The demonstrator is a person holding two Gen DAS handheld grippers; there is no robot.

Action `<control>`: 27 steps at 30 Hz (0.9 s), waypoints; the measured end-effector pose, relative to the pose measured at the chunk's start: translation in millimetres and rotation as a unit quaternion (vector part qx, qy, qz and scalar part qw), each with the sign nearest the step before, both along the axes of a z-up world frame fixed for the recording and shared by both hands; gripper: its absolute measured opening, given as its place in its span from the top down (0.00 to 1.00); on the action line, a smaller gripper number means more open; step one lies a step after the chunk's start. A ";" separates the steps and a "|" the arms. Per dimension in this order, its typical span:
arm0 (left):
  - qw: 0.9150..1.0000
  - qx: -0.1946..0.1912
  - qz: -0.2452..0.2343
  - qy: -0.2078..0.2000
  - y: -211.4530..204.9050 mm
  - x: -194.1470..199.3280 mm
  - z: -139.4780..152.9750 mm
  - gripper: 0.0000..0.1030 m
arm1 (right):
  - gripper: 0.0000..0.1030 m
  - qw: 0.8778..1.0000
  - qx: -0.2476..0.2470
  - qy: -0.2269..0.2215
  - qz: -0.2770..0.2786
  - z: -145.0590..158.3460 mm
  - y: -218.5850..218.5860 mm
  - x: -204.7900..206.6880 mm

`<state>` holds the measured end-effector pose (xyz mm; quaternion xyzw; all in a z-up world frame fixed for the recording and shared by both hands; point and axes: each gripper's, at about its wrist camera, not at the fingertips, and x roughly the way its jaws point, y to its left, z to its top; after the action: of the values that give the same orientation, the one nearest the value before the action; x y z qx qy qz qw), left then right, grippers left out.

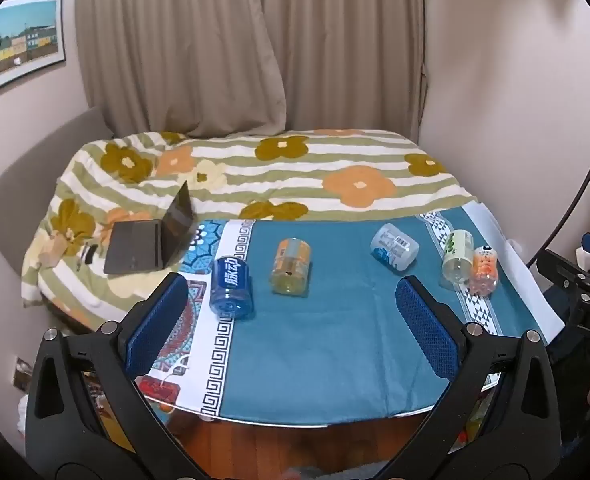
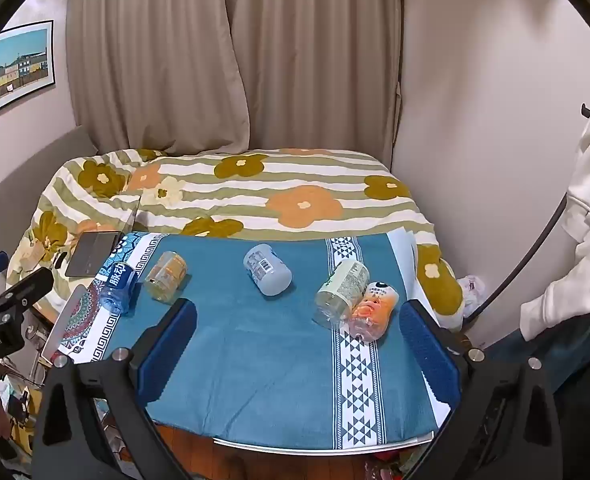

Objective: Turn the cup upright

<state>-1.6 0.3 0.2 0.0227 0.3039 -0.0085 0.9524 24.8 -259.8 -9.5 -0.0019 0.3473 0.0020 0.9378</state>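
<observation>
Several plastic cups lie on their sides on a blue tablecloth. From left to right: a blue cup, a yellow-orange cup, a pale grey cup, a green-white cup and an orange cup touching it. My left gripper is open and empty, held above the table's near part. My right gripper is open and empty, just short of the green-white and orange cups.
A bed with a flowered striped cover stands behind the table. An open laptop lies on it at the left. Curtains hang behind. A white garment hangs at the right. The table's near edge shows below.
</observation>
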 end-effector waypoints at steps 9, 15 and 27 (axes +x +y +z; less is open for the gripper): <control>1.000 -0.005 -0.004 0.009 -3.3 -0.1 -1.0 0.00 | 0.02 1.000 -0.004 0.000 0.002 0.0 1.6 1.1; 1.000 -0.016 -0.006 0.015 -0.7 9.9 -4.4 0.00 | 0.02 1.000 0.000 0.000 -0.001 2.2 3.9 2.2; 1.000 -0.018 -0.006 0.017 4.3 16.5 -3.2 0.00 | 0.02 1.000 0.008 0.003 -0.006 -3.8 8.9 7.0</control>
<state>14.9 4.6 -3.0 0.0075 0.3201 -0.0195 0.9471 31.8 -250.9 -13.3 0.0075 0.3501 -0.0005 0.9367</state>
